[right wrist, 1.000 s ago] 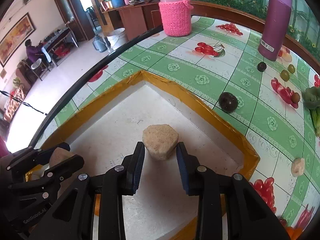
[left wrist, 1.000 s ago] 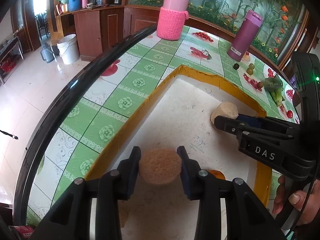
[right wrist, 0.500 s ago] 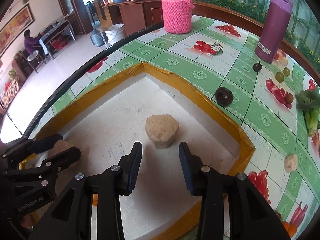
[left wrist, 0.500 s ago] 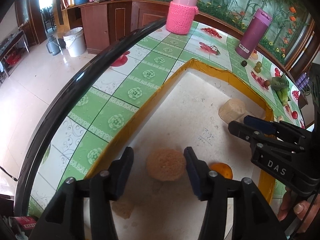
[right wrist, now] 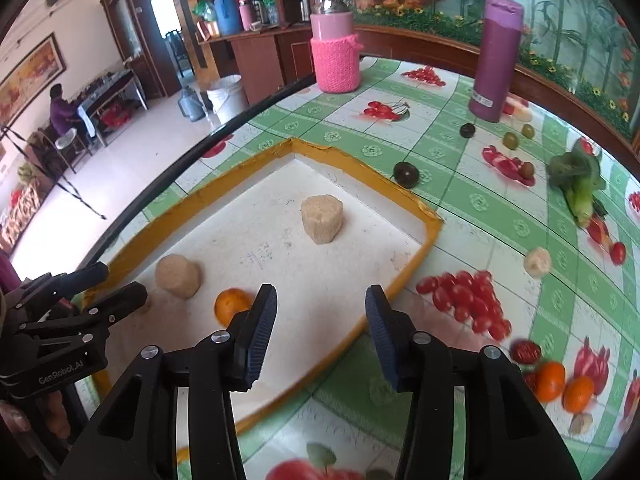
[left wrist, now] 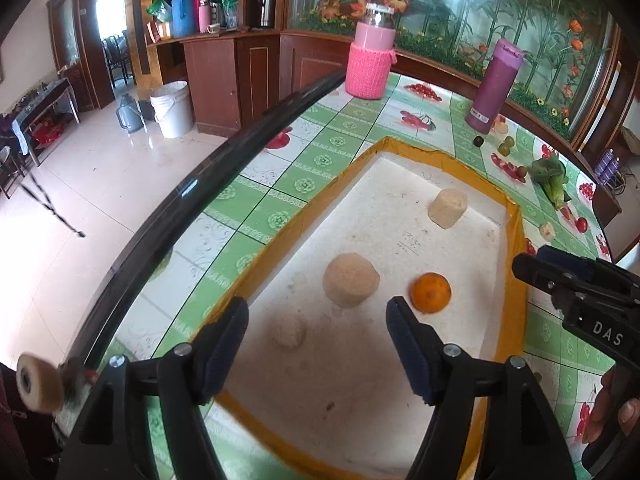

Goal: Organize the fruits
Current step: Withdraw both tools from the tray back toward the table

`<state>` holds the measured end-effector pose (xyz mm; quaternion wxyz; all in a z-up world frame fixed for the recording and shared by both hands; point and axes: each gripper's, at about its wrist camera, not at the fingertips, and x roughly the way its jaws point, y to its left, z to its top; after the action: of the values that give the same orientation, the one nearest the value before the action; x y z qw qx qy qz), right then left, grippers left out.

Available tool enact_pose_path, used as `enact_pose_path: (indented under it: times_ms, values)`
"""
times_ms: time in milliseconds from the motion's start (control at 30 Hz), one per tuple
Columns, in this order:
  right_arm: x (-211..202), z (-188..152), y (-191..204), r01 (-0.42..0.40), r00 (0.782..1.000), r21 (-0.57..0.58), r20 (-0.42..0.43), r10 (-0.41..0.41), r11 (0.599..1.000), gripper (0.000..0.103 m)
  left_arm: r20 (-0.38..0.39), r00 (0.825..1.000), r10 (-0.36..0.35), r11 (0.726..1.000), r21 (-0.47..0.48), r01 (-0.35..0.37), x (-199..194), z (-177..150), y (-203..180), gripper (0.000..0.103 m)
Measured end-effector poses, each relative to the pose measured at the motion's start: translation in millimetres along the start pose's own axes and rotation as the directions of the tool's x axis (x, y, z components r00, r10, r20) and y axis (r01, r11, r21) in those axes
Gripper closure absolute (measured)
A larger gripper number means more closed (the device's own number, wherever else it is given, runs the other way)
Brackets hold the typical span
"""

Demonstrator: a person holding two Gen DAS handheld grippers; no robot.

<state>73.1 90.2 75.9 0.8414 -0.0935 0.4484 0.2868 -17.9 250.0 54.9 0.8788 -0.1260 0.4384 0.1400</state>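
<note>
Left gripper [left wrist: 316,336]: jaws just opened, spread wide, nothing pinched; pulled back from round tan lump [left wrist: 351,280] clamped a second ago, lump now clear ahead of jaws.
Right gripper [right wrist: 320,334]: jaws just opened, moderately spread, empty; backed off angular tan lump [right wrist: 322,219] held between jaws a second ago.
Round tan lump: set down on tray [left wrist: 400,152] floor, near side, just beside orange [left wrist: 431,292].
Angular tan lump: set down alone toward tray's far corner, well apart from the other.
Orange: in tray, untouched, partly behind right gripper's left jaw in right view.
Small pale lump [left wrist: 291,331]: in tray between left jaws' tips, blurred, identity unclear.
Counter [right wrist: 500,240]: dark plum [right wrist: 406,174], green fruits, two oranges [right wrist: 564,386], greens outside tray.
Task meaning: two pieces delivered at once, both releases look complete; judged partway, loose fruit on counter left to gather.
</note>
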Motion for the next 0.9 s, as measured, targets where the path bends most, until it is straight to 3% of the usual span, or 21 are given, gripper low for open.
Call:
enact_pose_path:
  times_ms: [133, 367, 667, 900]
  values:
    - [-23.8, -19.8, -1.8, 0.017, 1.000, -0.001, 0.023, -0.017, 1.000, 0.045, 0.029, 0.999, -0.020, 1.000, -0.004, 0.020, -18.2, -10.1, -6.9, 0.021]
    - [-57.5, -57.8, -19.4, 0.043, 0.998, 0.033, 0.041, -0.044, 0.999, 0.042, 0.074, 0.996, -0.043, 0.998, 0.051, 0.039, -38.5, -22.5, -36.6, 0.013]
    - [-91.4, -112.6, -56.2, 0.102, 0.993, 0.120, 0.053, -0.109, 0.988, 0.040, 0.061, 0.994, -0.085, 0.986, 0.151, 0.075, -48.2, -39.8, -85.5, 0.012]
    - [-106.2, -152.4, -106.9, 0.133, 0.989, 0.267, 0.032, -0.147, 0.954, 0.040, 0.017, 0.993, -0.119, 0.961, 0.253, 0.111, -47.3, -57.2, -132.5, 0.012]
